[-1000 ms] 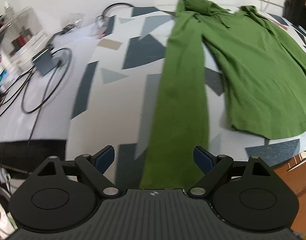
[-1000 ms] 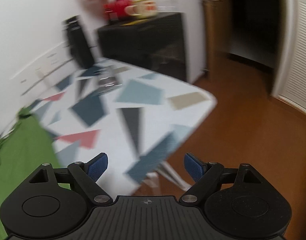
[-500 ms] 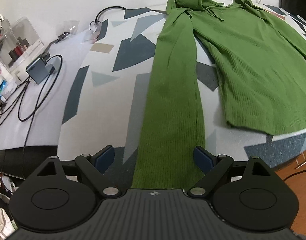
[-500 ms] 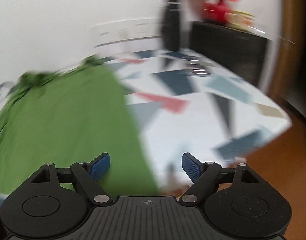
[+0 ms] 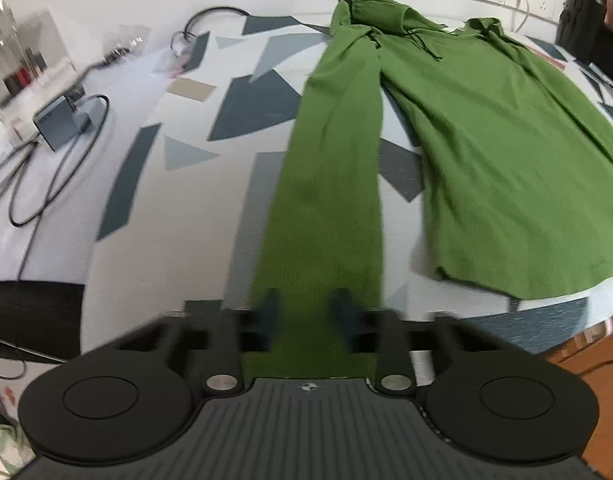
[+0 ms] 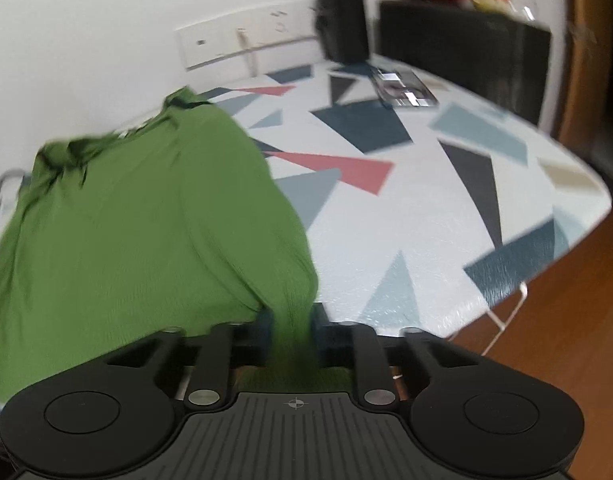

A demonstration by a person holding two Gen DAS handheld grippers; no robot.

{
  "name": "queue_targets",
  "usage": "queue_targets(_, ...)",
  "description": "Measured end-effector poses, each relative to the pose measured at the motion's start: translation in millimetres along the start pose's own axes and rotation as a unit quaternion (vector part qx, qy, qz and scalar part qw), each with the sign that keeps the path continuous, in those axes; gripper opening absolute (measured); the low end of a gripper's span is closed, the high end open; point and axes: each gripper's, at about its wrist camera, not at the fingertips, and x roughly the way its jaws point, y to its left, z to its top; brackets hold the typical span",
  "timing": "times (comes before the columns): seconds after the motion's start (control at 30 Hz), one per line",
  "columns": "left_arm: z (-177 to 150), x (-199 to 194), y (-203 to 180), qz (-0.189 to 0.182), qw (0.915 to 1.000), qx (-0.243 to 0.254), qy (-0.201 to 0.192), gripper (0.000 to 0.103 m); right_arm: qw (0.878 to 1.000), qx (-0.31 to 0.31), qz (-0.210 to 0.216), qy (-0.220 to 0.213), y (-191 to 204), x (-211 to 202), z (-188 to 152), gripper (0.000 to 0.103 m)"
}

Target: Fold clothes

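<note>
Green sweater pinched at both ends

Green knit runs between the fingers of each hand-held gripper. The left hand-held gripper has its fingers drawn in around the sleeve end, though blur hides whether they bite. The right hand-held gripper pinches bunched fabric at the sweater edge. Beyond them, the sweater lies spread on the patterned desk. A thin pinch could slip, dragging the body crooked.
</note>
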Motion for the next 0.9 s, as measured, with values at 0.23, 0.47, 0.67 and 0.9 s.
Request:
queue_targets(0.23,2,-17,19,0.033,0.998,-0.041,-0.036,0.003,0.994,0.11,0.005,-0.005,-36,-7,16,0.013)
queue_targets(0.47,14,-46,43,0.026,0.9934,-0.078,-0.08,0.001,0.979,0.199,0.006,-0.041,-66,-26,45,0.009)
queue_targets(0.67,15,-27,21,-0.002,0.9989,-0.018,-0.042,0.049,0.973,0.22,0.023,-0.067,-68,-33,83,0.008)
queue_targets(0.9,-1,1,-2,-0.018,0.9998,0.001,0.004,0.07,0.973,0.201,0.04,-0.104,-46,-36,143,0.008)
